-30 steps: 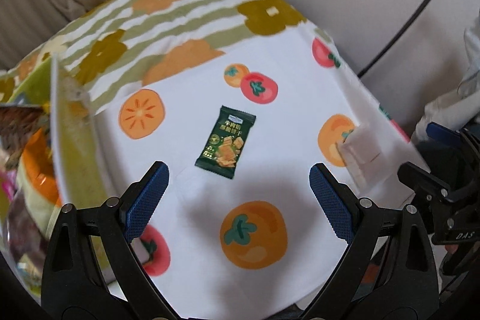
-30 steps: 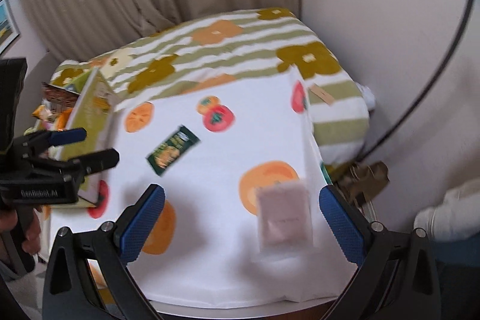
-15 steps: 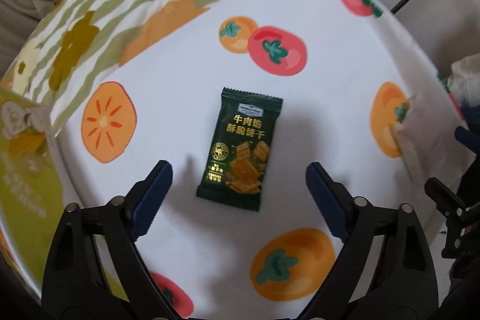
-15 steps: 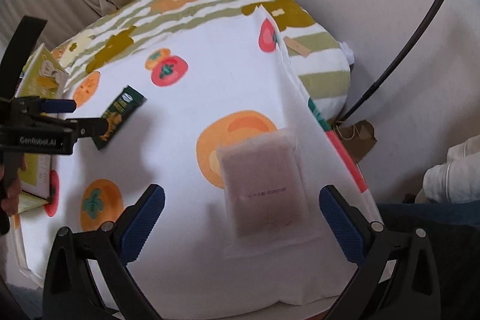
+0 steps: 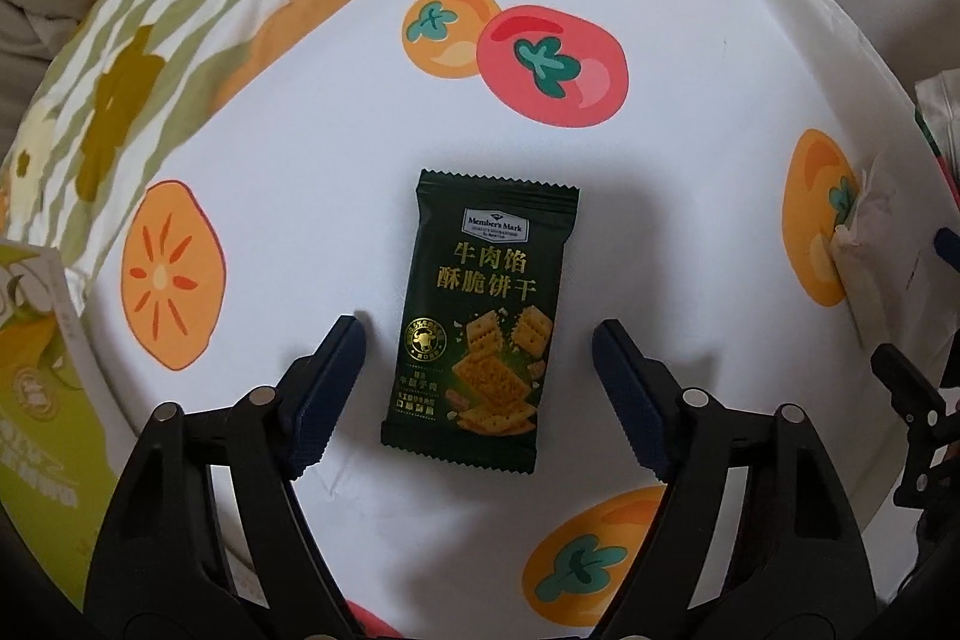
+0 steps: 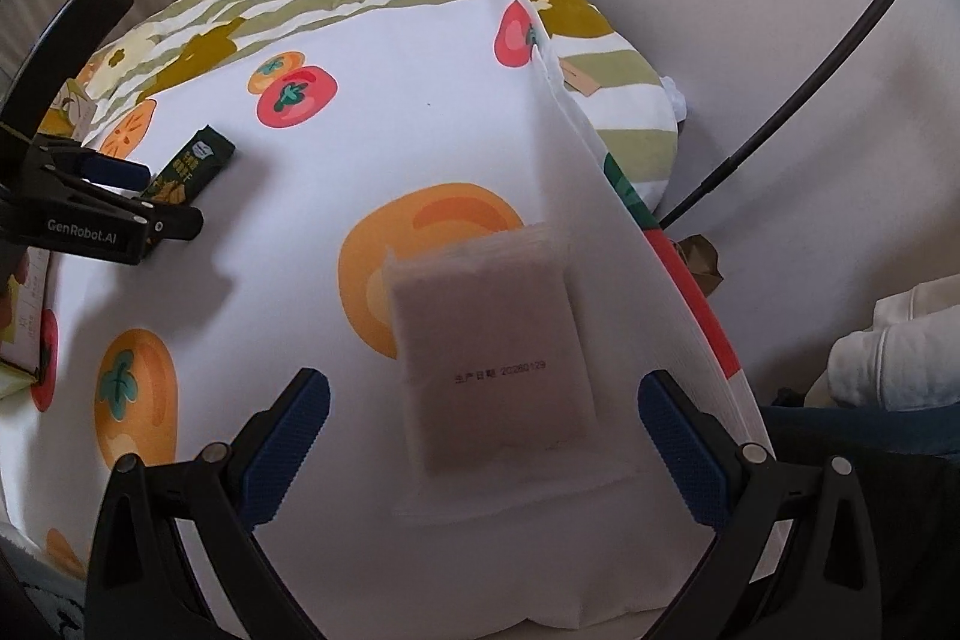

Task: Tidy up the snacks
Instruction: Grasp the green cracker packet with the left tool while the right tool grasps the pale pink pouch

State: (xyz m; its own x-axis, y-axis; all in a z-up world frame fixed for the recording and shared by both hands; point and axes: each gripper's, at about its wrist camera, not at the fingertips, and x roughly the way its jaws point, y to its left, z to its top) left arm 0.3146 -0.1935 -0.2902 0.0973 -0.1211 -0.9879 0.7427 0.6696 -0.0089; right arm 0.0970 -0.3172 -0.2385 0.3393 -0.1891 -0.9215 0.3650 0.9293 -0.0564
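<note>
Left wrist view: left gripper points down at the tablecloth, dark green cracker packet lying flat between its jaws.
Left jaws: spread, have just been closing; blue pads stand either side of the packet's lower half, a gap showing on both sides, neither pad touching it.
Packet vs left jaws: roughly centred, a bit nearer the left pad; top half reaches out past the fingertips; long edges run about parallel to the pads.
Packet position: on white cloth below the printed orange-and-red fruit pair, printed side up.
Box: green-and-white box at far left edge, well apart from the packet.
Right wrist view: right gripper tilted down over the pale pink packet, which lies flat near the cloth's right edge.
Right jaws: spread wide; pads clear of the pink packet on both sides.
Pink packet vs right jaws: lower part sits between the fingertips, nearer the right pad; upper part extends beyond them, partly over a printed orange.
Cross-check: from the right wrist view the left gripper sits at far left over the green packet, a hand partly visible behind it.
</note>
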